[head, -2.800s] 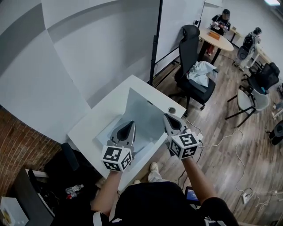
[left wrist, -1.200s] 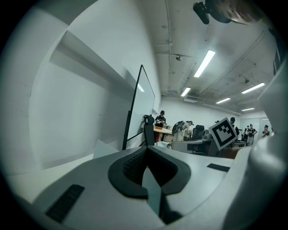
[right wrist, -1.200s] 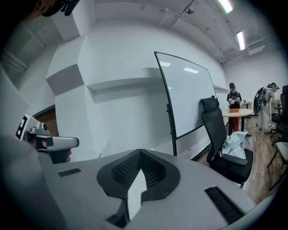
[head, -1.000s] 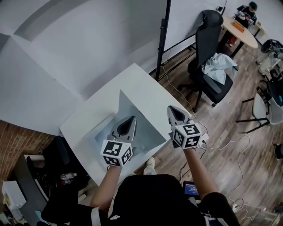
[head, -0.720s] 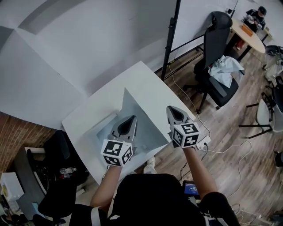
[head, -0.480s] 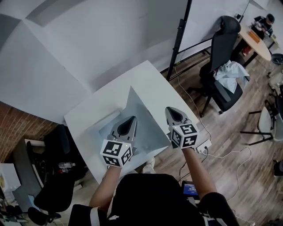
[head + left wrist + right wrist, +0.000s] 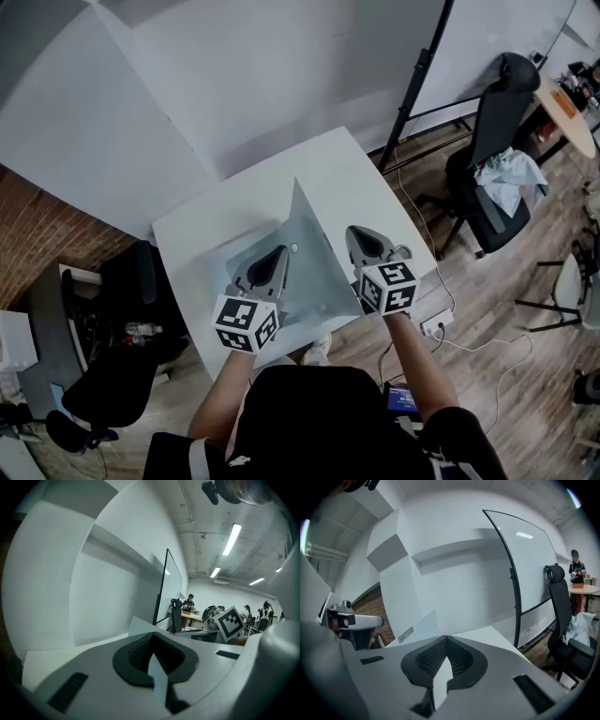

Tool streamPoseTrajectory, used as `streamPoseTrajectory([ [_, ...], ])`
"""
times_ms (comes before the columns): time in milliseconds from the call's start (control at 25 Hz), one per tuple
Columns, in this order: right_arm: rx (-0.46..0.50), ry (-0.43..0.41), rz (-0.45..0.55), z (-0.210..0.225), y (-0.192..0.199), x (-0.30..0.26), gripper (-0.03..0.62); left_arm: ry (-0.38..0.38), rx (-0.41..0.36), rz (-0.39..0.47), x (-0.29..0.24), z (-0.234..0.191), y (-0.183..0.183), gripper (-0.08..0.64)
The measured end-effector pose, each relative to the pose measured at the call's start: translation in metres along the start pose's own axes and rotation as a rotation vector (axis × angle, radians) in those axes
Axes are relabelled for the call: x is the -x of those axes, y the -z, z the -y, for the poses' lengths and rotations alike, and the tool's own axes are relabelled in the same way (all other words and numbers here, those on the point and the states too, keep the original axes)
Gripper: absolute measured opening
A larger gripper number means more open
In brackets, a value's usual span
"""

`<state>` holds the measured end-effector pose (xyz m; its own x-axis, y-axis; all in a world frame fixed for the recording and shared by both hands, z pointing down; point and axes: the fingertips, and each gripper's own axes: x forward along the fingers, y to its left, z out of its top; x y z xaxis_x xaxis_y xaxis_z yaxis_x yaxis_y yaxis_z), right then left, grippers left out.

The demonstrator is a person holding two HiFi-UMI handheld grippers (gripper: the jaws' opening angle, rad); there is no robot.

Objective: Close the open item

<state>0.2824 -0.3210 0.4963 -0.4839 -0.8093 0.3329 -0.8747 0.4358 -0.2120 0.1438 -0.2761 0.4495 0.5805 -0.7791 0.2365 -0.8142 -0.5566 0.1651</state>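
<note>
Both the left gripper point(image 7: 152, 635) and the right gripper point(image 7: 446, 639) have their ribbed fingers pressed together at the tips, with nothing between them. In the head view the left gripper point(image 7: 277, 259) hangs over the flat base of the open item point(image 7: 315, 246), and the right gripper point(image 7: 361, 236) is just beside its raised lid, on the outer side. The item is plain pale grey, hinged, its lid standing steeply tilted. It lies by the near edge of the white desk point(image 7: 267, 187), about midway along it. The grippers and their marker cubes cover its near part, so I cannot tell what kind of case it is. The right gripper view shows a small sticker point(image 7: 406, 634) on the lid, its print too small to read. Past the desk's right corner stand a black pole point(image 7: 422, 73) and an office chair point(image 7: 495, 131) with a cloth point(image 7: 511, 176) on its seat.
</note>
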Motion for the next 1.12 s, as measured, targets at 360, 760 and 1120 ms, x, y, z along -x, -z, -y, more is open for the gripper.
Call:
streamPoseTrajectory([
  [360, 0.087, -0.123, -0.029, -0.066, 0.000, -0.017, 0.037, -0.054, 0.017, 0.017, 0.032, -0.022, 0.003, 0.009],
  [760, 0.137, -0.219, -0.068, -0.125, 0.011, -0.022, 0.037, -0.109, 0.051, 0.031, 0.070, -0.041, 0.011, 0.009],
  [1120, 0.199, -0.291, -0.095, -0.168, 0.021, -0.029, 0.037, -0.166, 0.091, 0.029, 0.106, -0.060, 0.026, 0.009],
])
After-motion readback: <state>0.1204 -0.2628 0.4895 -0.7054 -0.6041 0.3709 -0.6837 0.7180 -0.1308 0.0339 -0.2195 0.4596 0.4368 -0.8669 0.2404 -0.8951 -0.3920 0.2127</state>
